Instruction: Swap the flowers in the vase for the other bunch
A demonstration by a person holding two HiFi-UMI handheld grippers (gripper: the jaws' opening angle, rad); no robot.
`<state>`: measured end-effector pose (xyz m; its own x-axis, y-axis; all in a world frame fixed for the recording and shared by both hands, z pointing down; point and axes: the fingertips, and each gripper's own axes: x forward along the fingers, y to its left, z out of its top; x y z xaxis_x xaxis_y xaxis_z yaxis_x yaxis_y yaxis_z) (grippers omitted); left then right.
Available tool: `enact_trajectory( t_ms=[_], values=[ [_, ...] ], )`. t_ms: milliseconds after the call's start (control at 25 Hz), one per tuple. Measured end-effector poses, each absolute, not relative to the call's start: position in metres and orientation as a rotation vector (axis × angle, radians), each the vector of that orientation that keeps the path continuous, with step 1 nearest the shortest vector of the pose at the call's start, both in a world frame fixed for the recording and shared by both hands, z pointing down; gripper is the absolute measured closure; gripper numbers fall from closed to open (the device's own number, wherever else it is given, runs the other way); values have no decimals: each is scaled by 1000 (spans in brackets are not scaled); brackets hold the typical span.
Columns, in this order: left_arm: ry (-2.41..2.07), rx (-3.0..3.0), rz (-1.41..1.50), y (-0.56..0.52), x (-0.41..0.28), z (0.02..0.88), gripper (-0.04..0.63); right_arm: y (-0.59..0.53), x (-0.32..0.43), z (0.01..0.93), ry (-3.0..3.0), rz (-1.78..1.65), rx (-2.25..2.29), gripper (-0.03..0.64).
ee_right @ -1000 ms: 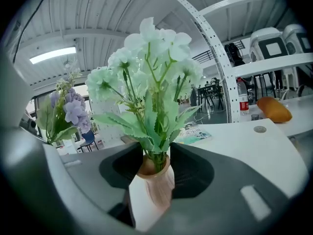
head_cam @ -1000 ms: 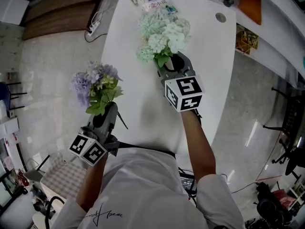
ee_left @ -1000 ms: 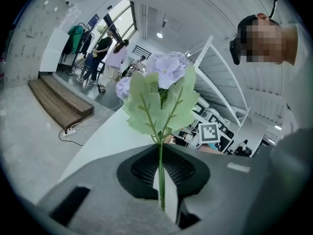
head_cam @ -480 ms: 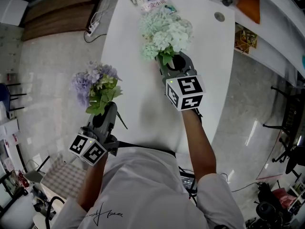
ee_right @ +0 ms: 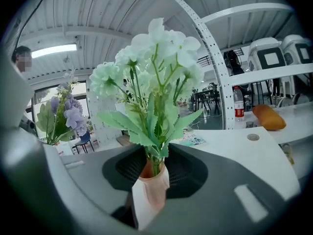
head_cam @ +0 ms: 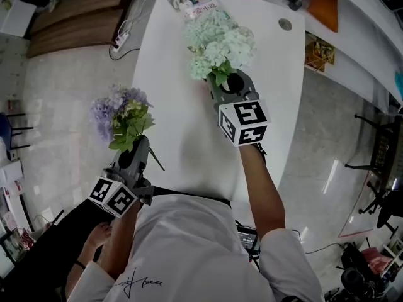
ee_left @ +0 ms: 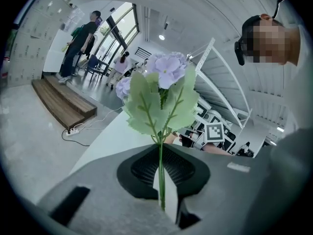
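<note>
The purple bunch (head_cam: 119,114) is pinched at its stem by the left gripper (head_cam: 139,141) jaws, off the table (head_cam: 170,106). The vase (ee_right: 152,187) with the white bunch (head_cam: 220,39) is clasped over the table by the right gripper (head_cam: 218,83) jaws, which have just been closing.

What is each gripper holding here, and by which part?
Left gripper: purple flowers, pinched by the stem. Right gripper: jaws have just been closing on the vase of white flowers, gripped at its upper body.

A white rectangular table (head_cam: 182,106) filled the upper middle of the head view, with a pale green artificial flower bunch (head_cam: 220,43) in a pinkish soft vase (ee_right: 151,190) over its middle, a printed paper leaflet (head_cam: 195,0) behind at the far end, and a purple artificial flower bunch (head_cam: 119,115) at lower left, off the table's edge over the grey tiled floor (head_cam: 63,74).
</note>
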<state>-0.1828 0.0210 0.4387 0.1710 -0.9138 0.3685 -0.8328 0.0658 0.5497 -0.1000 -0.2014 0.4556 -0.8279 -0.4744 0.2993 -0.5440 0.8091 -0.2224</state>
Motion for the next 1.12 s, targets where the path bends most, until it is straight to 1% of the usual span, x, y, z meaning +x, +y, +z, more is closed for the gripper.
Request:
enact_trajectory(
  t_ms=[1120],
  values=[
    [-1636,1841,-216,24,-173,428,575,-196,-82,425,-2783,377,850,511]
  ],
)
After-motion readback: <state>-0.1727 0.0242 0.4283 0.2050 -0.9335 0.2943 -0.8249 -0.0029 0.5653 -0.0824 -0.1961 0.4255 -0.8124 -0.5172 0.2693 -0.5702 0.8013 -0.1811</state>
